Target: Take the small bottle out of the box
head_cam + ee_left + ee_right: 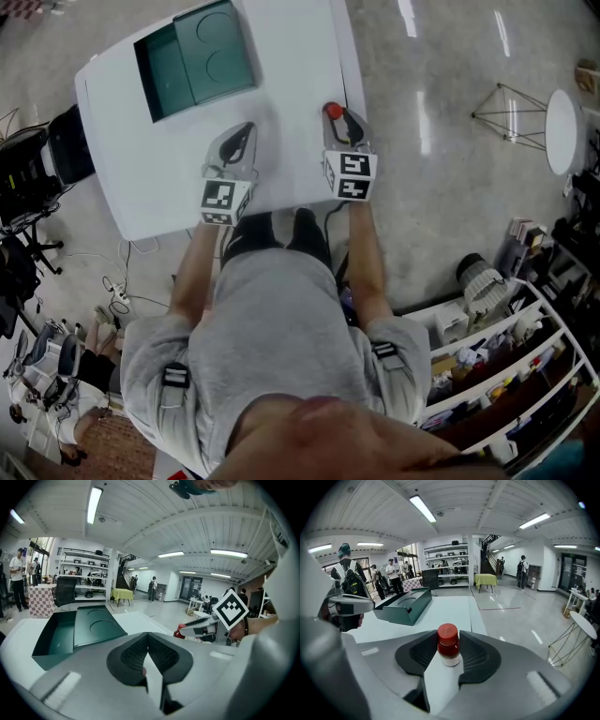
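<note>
A small bottle [448, 645] with a red cap and white label stands upright between the jaws of my right gripper [449, 635], whose pads press its sides. In the head view the bottle [332, 111] is above the white table [281, 56] near its right edge, well clear of the box. The dark green box [192, 56] lies open at the table's far left, one half an empty hollow, the other a tray with round recesses. My left gripper [246, 128] hovers over the table's middle, pads [161, 654] meeting at the tip, nothing between them.
The table's right edge runs just beside my right gripper. On the floor to the right stands a small round white side table [562, 131] on wire legs. Shelving [506, 356] fills the lower right, and office chairs [28, 178] stand at the left.
</note>
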Demonstrator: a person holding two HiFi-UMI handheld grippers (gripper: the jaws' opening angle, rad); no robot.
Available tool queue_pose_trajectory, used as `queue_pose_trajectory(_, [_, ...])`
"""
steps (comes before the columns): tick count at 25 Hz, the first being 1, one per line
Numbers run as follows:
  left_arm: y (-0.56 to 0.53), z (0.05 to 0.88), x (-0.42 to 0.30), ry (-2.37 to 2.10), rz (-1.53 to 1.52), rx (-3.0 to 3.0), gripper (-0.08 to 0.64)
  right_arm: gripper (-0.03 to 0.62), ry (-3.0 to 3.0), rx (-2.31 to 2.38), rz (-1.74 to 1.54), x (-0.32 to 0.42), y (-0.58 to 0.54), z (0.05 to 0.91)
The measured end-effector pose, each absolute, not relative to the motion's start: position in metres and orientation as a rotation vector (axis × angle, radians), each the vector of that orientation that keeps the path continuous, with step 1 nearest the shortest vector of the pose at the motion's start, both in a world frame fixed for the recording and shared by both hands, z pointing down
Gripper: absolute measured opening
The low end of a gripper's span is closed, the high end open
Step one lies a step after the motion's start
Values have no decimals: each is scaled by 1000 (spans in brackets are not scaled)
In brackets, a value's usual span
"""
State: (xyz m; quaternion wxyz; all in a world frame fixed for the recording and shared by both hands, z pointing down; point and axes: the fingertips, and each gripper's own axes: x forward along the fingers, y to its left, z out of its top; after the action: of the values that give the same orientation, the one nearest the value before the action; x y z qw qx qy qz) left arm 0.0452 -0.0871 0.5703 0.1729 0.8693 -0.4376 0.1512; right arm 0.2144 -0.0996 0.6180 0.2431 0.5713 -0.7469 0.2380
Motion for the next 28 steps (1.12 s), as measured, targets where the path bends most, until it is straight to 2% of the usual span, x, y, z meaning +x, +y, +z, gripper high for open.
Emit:
queue_pose_trajectory(5, [-86,570,39,-1253,423,2466,11,250,-2067,1598,658,211,-100,616])
queue_pose_trajectory(15, [-83,552,36,-1301,368,2479,11,249,-2120,1618,589,212,-99,592])
queue_pose_trajectory(28, [-70,506,3,-1506,266,2456,11,182,-2262,1599,412,191,-105,538])
